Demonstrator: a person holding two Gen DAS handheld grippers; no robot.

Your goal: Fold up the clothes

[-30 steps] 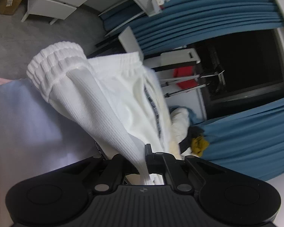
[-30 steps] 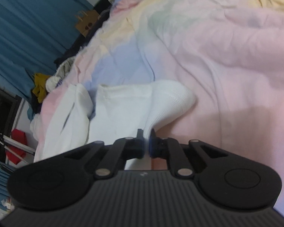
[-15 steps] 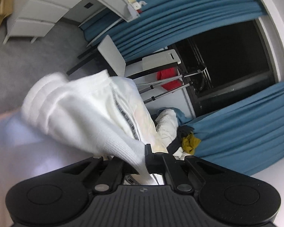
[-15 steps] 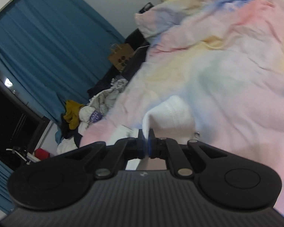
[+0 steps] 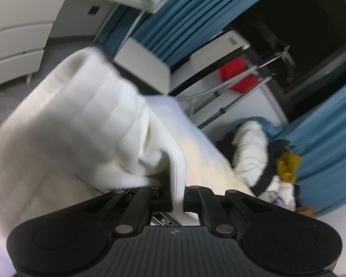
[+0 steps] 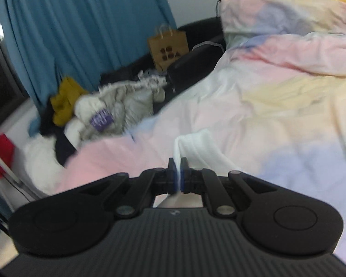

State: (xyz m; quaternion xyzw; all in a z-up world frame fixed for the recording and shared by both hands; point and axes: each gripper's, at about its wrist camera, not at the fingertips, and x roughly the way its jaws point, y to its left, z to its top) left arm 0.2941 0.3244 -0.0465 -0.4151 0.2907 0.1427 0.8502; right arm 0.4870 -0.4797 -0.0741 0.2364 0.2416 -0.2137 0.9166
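Note:
A white ribbed garment [image 5: 85,124] hangs in the air, filling the left and middle of the left wrist view. My left gripper [image 5: 178,192] is shut on a ribbed edge of it. My right gripper [image 6: 178,175] is shut on another white ribbed edge of the garment [image 6: 199,145], held above the pastel bedspread [image 6: 276,106]. The rest of the garment is hidden below the right gripper.
A heap of clothes [image 6: 99,113] lies by the blue curtain [image 6: 80,23], with a brown paper bag [image 6: 168,46] behind it. White drawers [image 5: 16,37], a white chair [image 5: 147,67] and a rack with a red item [image 5: 237,73] stand across the room.
Both grippers have lifted and swung, with the garment raised off the bed. The right view has tilted from the bedspread up toward the curtain and clothes heap.

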